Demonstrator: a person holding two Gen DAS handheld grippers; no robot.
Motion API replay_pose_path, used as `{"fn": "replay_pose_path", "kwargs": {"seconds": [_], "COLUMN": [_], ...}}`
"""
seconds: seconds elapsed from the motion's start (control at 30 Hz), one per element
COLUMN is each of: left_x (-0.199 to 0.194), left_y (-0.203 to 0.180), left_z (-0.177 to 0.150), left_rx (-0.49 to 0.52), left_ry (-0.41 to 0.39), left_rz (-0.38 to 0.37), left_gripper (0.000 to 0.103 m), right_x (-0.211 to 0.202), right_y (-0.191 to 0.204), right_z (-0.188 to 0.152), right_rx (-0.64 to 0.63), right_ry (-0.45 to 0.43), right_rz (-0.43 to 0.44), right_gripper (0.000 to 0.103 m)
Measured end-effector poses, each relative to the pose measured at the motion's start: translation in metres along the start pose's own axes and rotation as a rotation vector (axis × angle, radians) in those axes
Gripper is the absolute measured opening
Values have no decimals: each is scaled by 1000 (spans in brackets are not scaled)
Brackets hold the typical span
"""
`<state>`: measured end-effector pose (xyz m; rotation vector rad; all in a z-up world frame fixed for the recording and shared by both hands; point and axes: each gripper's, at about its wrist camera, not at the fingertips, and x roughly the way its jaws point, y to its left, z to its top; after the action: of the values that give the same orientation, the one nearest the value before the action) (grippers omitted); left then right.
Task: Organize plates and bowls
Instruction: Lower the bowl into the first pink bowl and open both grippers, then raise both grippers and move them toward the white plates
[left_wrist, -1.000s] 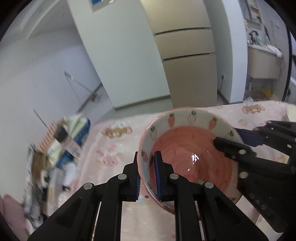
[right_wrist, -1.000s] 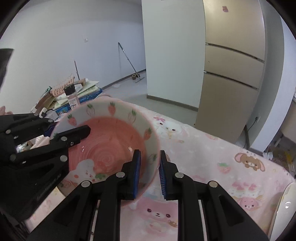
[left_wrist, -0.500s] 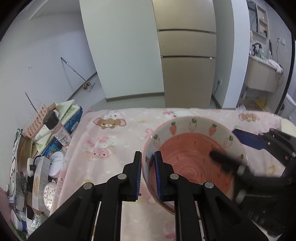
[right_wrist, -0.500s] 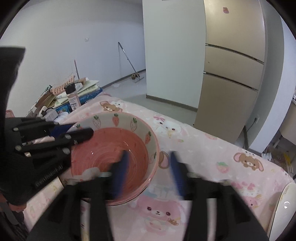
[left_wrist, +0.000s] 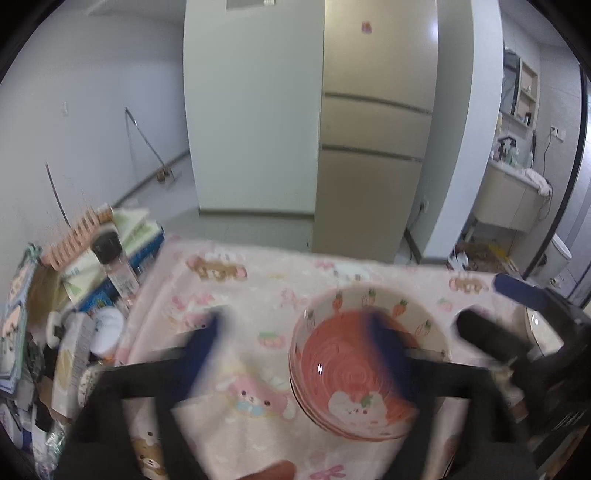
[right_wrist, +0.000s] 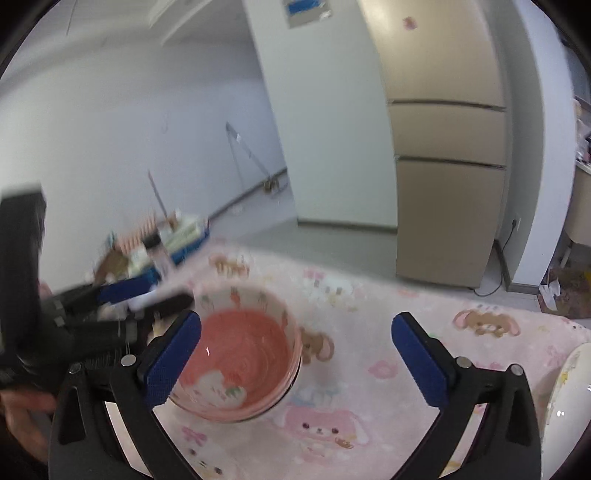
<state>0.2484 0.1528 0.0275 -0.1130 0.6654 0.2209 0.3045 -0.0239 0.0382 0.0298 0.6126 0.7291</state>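
Tabletop (right_wrist: 369, 435) under a pink cartoon-animal cloth (left_wrist: 258, 295) carries everything, with a tan fridge (left_wrist: 373, 147) and a white wall behind its far edge. Clutter of boxes and packets (left_wrist: 74, 295) sits piled along the left edge, a small bottle with a black cap (left_wrist: 110, 254) standing among it. At the right edge a white plate (right_wrist: 565, 398) shows only in part.

Near the middle of the tabletop, a pink bowl (left_wrist: 362, 362) with strawberries painted round its pale rim rests upright on the cloth; layered rims at its near side suggest it sits nested on other bowls.

Left gripper (left_wrist: 295, 354) is spread wide and blurred, gripping nothing; one blue pad hangs over the cloth left of the bowl, the other across the bowl's inside. Right gripper (right_wrist: 295, 354) is also spread wide with nothing between its fingers (right_wrist: 417, 362), the left finger overlapping the bowl's near rim, though contact cannot be told.
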Motion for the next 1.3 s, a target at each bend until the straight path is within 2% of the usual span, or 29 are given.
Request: {"fn": "replay_pose_path", "kwargs": {"seconds": [0.1, 0.2, 0.4, 0.57, 0.87, 1.1, 1.3], "left_x": [-19, -39, -76, -112, -160, -187, -209], "left_y": [-4, -9, -22, -32, -44, -57, -87], "left_z": [8, 15, 27, 34, 39, 40, 35], "left_rx": [-2, 2, 22, 27, 35, 46, 97], "left_ry": [-53, -99, -176, -237, -314, -354, -383], "left_rz": [-46, -80, -88, -131, -207, -254, -316], "left_gripper": [103, 103, 103, 103, 103, 103, 103], "right_x": [-24, -45, -75, -100, -160, -203, -249], "right_y": [-5, -9, -6, 4, 29, 19, 1], "right_z": [11, 19, 34, 45, 56, 48, 31], "right_rx": [1, 3, -41, -57, -120, -158, -138], "right_ry": [-73, -120, -151, -168, -276, -299, -330], "right_rz": [-20, -43, -101, -100, -133, -220, -271], "right_gripper": [103, 103, 103, 103, 103, 103, 103]}}
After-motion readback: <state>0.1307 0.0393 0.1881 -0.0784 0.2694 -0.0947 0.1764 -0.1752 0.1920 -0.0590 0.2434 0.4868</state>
